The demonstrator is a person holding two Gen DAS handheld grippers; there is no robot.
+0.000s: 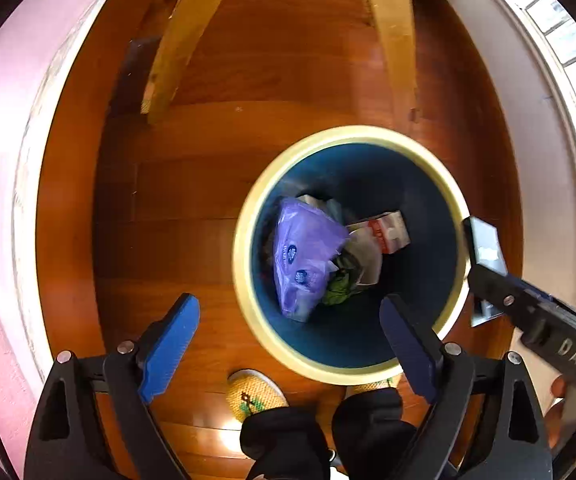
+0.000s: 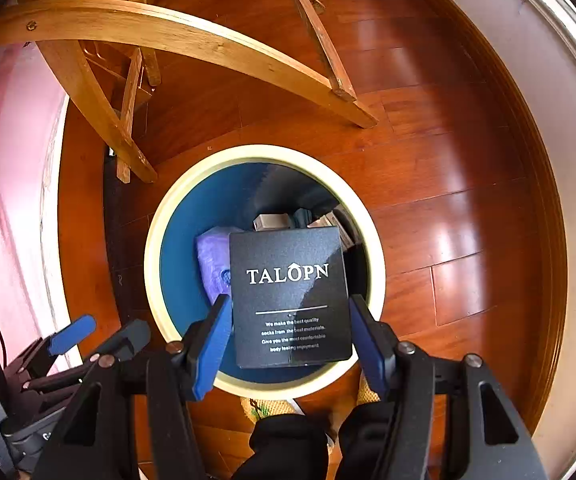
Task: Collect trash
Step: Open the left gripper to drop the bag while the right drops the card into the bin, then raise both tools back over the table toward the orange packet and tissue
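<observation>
While the right gripper (image 2: pixel 289 330) pinches the black box (image 2: pixel 289 296) above the bin (image 2: pixel 156 240), release it centred. Left gripper (image 1: pixel 289 334) hangs spread and empty beside the bin.

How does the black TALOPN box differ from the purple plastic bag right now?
The black TALOPN box is flat, rigid and square-cornered; the purple plastic bag is soft and crumpled. The box sits between the fingers of the right claw above the bin's opening, while the bag lies loose inside the blue bin on other trash. The box carries white lettering; the bag shows small blue round logos. Both are trash for this bin.
</observation>
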